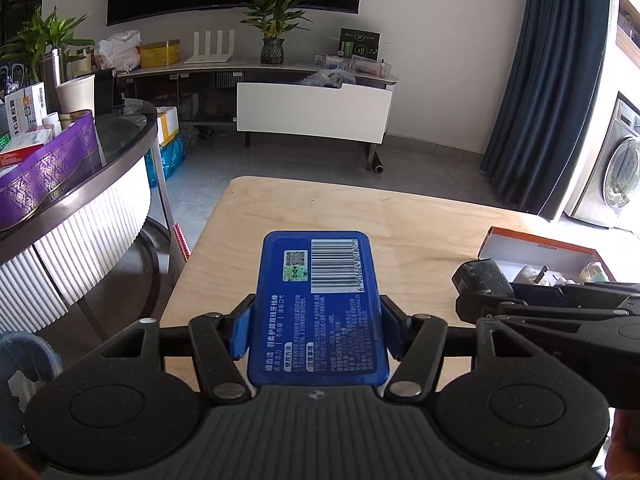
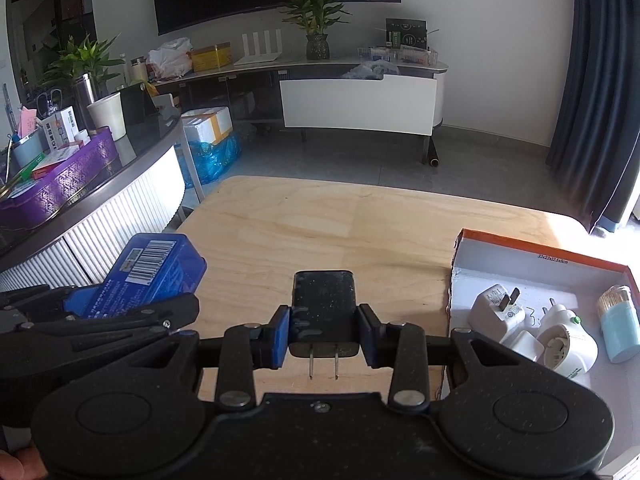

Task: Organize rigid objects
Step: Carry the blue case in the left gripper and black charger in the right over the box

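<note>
My left gripper (image 1: pixel 316 328) is shut on a blue flat box (image 1: pixel 318 304) with a barcode, held above the wooden table (image 1: pixel 312 208). It also shows in the right wrist view (image 2: pixel 156 272) at the left. My right gripper (image 2: pixel 324 330) is shut on a black charger plug (image 2: pixel 323 304), its two prongs pointing back at the camera. The black plug also shows in the left wrist view (image 1: pixel 482 276). An orange-rimmed white box (image 2: pixel 536 252) at the right holds three white plugs (image 2: pixel 496 312) and a light blue toothpick jar (image 2: pixel 618 328).
A round glass-topped side table (image 2: pixel 120 184) with a purple tray (image 2: pixel 60 188) stands to the left. A TV cabinet (image 2: pixel 360 108) with plants is at the back wall. A dark curtain (image 2: pixel 600 80) hangs at the right.
</note>
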Demonstrator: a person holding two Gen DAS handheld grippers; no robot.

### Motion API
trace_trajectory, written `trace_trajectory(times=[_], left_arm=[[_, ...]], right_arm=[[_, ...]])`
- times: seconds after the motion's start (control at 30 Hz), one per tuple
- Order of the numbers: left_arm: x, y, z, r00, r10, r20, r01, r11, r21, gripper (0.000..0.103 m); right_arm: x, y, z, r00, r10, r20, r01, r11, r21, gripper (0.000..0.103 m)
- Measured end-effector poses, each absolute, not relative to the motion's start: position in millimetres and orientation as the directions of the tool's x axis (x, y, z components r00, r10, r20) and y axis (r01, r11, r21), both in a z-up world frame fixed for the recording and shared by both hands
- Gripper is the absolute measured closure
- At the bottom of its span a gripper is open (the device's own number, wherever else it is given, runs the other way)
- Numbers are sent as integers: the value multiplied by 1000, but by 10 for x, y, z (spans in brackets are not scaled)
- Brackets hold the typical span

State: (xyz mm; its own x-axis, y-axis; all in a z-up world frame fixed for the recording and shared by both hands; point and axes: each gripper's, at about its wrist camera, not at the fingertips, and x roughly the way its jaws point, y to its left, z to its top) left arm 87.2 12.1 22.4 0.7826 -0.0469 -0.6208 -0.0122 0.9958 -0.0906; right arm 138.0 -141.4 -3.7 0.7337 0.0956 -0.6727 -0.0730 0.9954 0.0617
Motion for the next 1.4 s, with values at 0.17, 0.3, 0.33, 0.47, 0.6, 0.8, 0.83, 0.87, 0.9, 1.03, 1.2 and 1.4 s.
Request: trace_trajectory(times=[0.17, 0.3, 0.33, 0.47, 0.6, 0.8, 0.83, 0.87, 0.9, 1.03, 1.2, 1.4], left_arm=[[690, 82, 307, 793, -58, -606, 2, 996, -94, 40], [572, 60, 352, 802, -62, -594, 8, 996, -94, 40], [536, 55, 367, 804, -64, -591, 10, 996, -94, 40], [431, 8, 401, 813, -69, -578, 20, 996, -91, 40], [371, -30, 420, 816, -80, -573, 32, 995, -93, 40], [261, -97, 416, 819, -96, -565, 56, 995, -88, 40], [247, -112, 411, 819, -97, -565, 60, 995, -84, 40], [231, -119, 406, 820, -99, -564, 63, 995, -83, 40], [223, -128, 404, 819, -104, -564, 67, 994, -86, 40], [182, -194, 395, 819, -113, -562, 87, 994, -73, 40], [157, -247, 402, 824, -119, -554, 102, 993, -61, 40], [116, -330, 409, 828, -134, -545, 122, 991, -59, 40]], right_arm=[[1122, -1400, 64, 743, 95, -662, -78, 995, 56, 59], [949, -1421, 139, 756, 96, -647, -72, 995, 63, 59], [905, -1421, 159, 760, 95, -643, -71, 996, 63, 59], [746, -1462, 224, 774, 95, -626, -66, 995, 70, 59], [600, -1504, 266, 784, 93, -614, -58, 995, 77, 59], [411, -1603, 284, 791, 98, -605, -54, 994, 90, 59], [383, -1618, 285, 792, 97, -603, -53, 995, 90, 59], [354, -1633, 291, 794, 94, -601, -51, 995, 89, 59], [325, -1649, 296, 796, 91, -598, -47, 995, 88, 59], [234, -1717, 300, 803, 78, -591, -29, 995, 92, 59], [144, -1824, 302, 806, 66, -588, -6, 995, 103, 59], [48, -1949, 314, 814, 53, -579, 19, 993, 117, 59]])
